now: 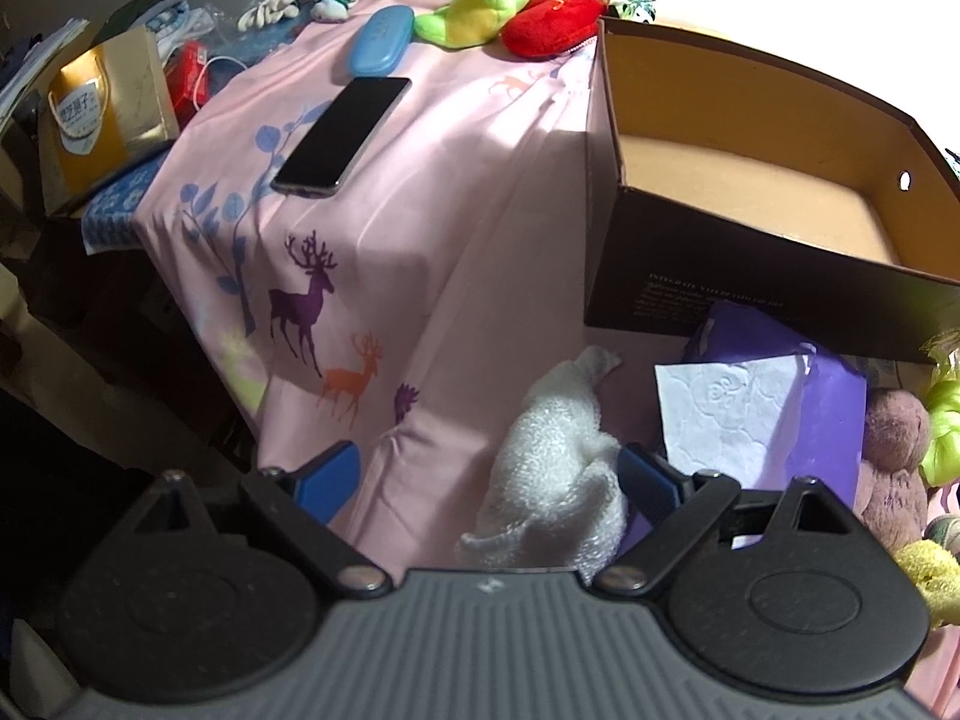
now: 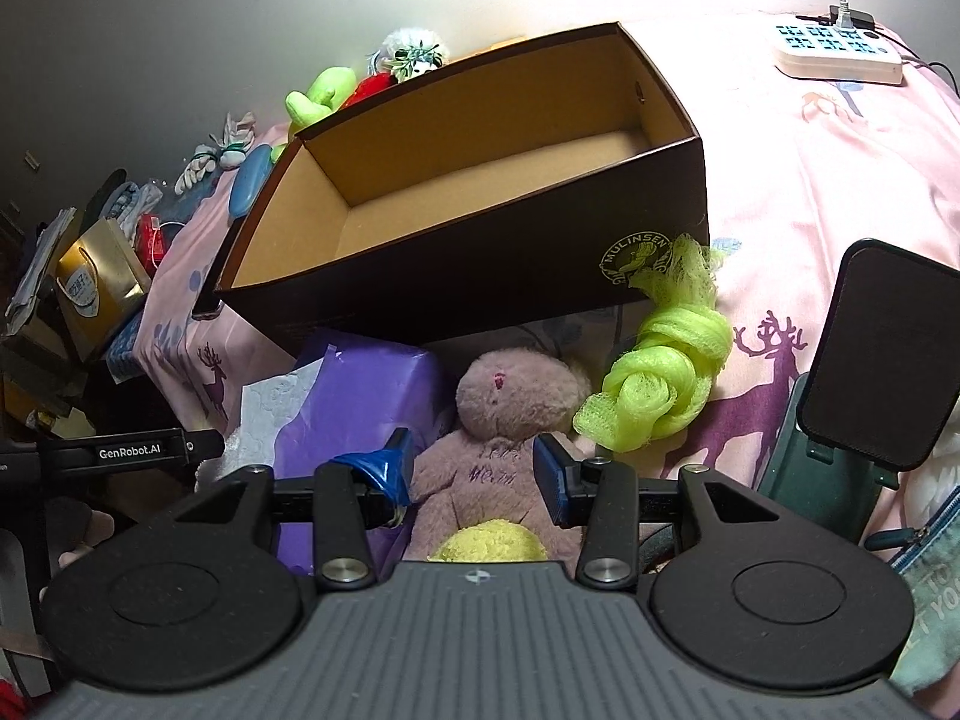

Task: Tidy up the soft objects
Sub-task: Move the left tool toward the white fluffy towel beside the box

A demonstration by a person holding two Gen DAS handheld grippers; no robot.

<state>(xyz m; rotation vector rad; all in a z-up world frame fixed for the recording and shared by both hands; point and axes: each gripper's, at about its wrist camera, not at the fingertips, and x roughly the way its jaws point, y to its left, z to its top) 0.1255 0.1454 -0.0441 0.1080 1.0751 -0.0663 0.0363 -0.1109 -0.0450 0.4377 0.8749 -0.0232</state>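
I hold my left gripper [image 1: 489, 480] spread wide over the white towel [image 1: 555, 462], which lies crumpled on the pink sheet [image 1: 456, 228] just in front of the box [image 1: 780, 276]; only the right pad touches its folds, so nothing is pinched yet. My right gripper [image 2: 474, 474] brackets the pink plush [image 2: 510, 420] across its body, jaws half apart; whether the pads actually press the fur I cannot tell. The box sits open and empty right behind both, near enough to drop things in. The green mesh knot [image 2: 660, 378] lies beside the plush.
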